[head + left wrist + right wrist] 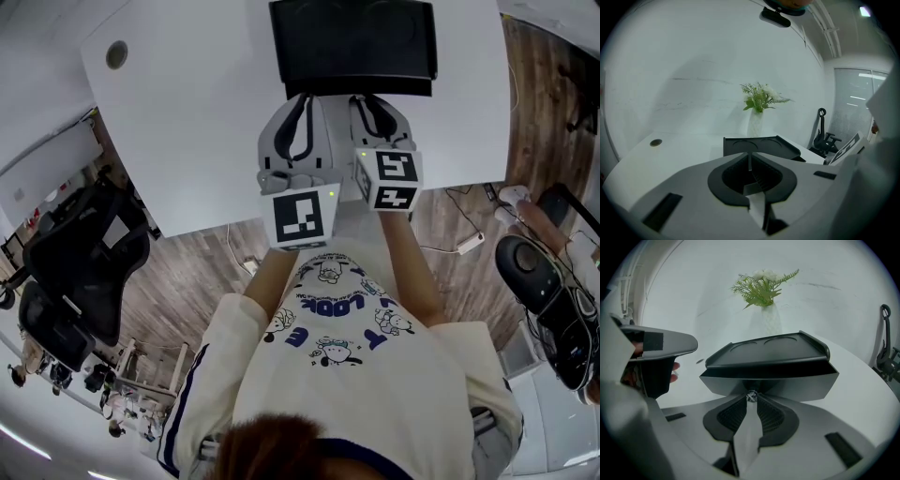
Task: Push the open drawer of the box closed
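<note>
The black flat-topped plastic box (768,350) sits on the white surface (187,112) just ahead of both tools, where the right hand-held gripper (751,401) has its jaws pinched on the small glittering knob (751,396) of the box's grey drawer front (797,383), while the left hand-held gripper (749,161) beside it has its jaws together, empty.

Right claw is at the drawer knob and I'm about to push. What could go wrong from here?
1. The right claw pinches only the small knob; a push off line may slip off it or skew the drawer.
2. Nothing visible braces the box on the smooth table, and the left claw is shut short of it; it may slide toward the vase.
</note>
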Demonstrator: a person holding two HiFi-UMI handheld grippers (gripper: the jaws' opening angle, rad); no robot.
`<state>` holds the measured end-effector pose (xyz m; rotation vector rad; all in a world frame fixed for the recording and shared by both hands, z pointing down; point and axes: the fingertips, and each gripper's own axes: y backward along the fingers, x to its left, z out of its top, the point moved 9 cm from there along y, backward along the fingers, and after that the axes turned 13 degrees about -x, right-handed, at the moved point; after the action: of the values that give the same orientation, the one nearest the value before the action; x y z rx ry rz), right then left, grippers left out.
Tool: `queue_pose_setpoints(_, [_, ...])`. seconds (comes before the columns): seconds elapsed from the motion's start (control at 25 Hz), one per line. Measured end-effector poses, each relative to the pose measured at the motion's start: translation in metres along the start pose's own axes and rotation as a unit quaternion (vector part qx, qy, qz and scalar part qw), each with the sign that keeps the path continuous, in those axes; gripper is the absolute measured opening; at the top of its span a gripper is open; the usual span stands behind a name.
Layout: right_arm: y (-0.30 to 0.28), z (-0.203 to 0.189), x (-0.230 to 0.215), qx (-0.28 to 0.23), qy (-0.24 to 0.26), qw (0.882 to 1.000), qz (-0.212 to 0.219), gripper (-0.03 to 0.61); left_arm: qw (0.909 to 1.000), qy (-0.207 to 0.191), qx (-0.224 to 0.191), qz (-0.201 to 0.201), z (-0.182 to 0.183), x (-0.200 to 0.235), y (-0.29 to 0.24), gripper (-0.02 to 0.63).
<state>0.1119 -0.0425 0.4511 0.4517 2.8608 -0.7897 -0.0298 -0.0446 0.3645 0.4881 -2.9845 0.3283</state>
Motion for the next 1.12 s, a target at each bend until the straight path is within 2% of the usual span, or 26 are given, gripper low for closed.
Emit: queue_pose_setpoints(1.12, [-0.019, 0.013, 0.001, -0.020, -0.014, 1.000, -0.018, 0.084, 0.9998, 0.009, 0.016, -0.008, -0.005, 0.015, -0.006, 0.031])
